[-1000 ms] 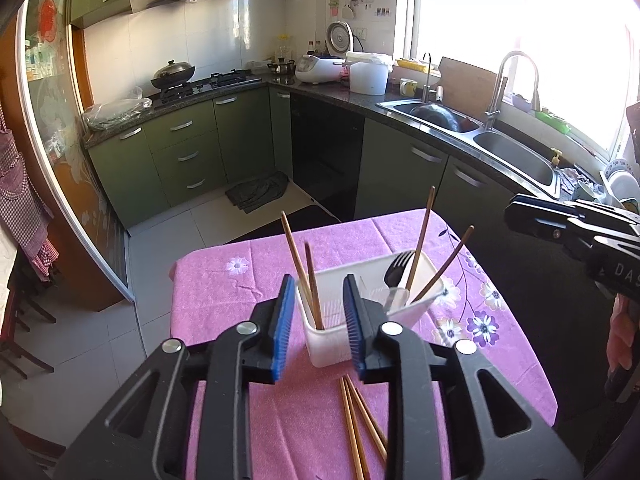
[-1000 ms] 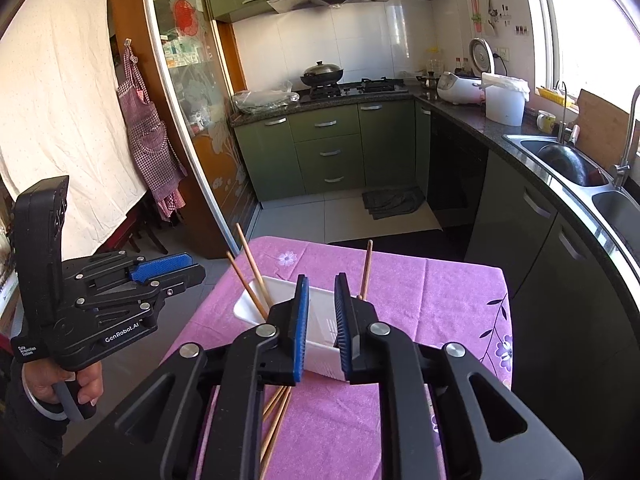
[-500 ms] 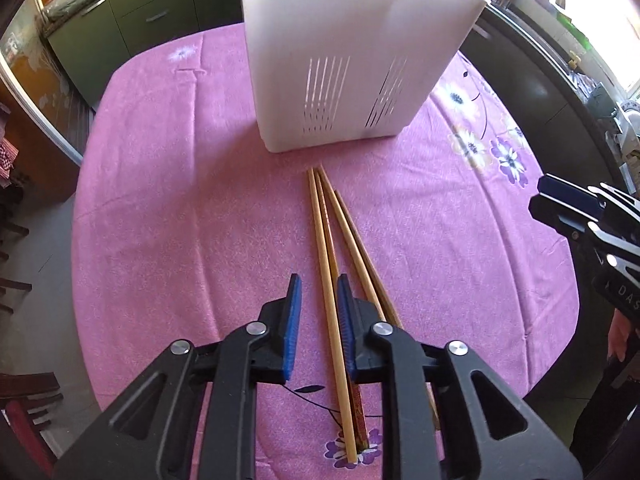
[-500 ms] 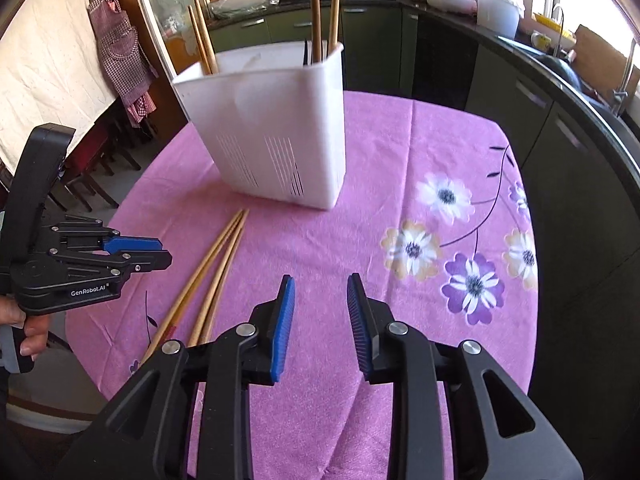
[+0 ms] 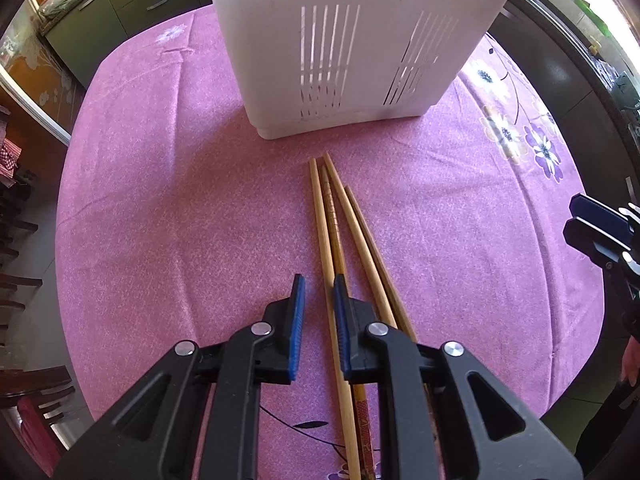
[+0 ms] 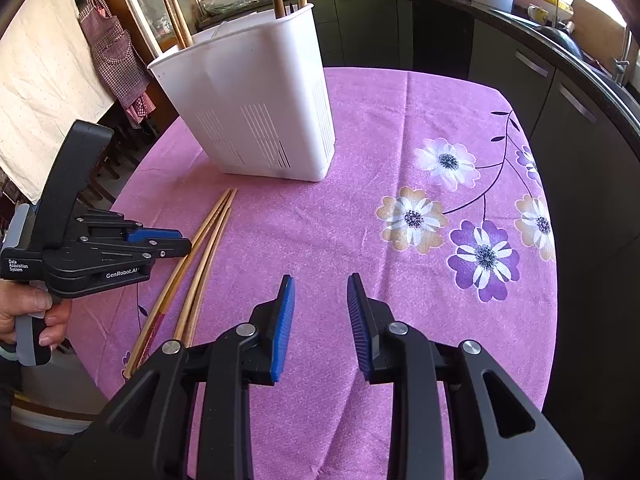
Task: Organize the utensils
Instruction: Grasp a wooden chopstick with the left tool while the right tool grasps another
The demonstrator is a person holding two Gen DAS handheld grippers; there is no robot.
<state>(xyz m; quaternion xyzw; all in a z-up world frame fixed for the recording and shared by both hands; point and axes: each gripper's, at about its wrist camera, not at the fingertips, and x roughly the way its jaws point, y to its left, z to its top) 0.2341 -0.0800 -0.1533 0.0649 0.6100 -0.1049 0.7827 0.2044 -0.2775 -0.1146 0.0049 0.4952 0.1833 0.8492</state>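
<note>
Several wooden chopsticks (image 5: 336, 224) lie side by side on the pink flowered tablecloth (image 5: 160, 200), pointing at a white slotted utensil holder (image 5: 344, 48). My left gripper (image 5: 319, 304) is open with a narrow gap, low over the chopsticks; the leftmost one runs between its jaws. In the right wrist view the chopsticks (image 6: 200, 248) lie left of my right gripper (image 6: 320, 300), which is open and empty above the cloth. The left gripper (image 6: 176, 244) shows there beside the chopsticks. The holder (image 6: 256, 112) has chopsticks standing in it.
The round table's edge (image 6: 552, 280) drops off to the right. Dark green kitchen cabinets (image 6: 520, 72) and a sink counter run behind. An apron (image 6: 116, 52) hangs at the left. The right gripper (image 5: 600, 232) shows at the right of the left wrist view.
Both grippers came down from above the holder to the tablecloth. The left gripper moved closer along the chopsticks. The right gripper opened wider.
</note>
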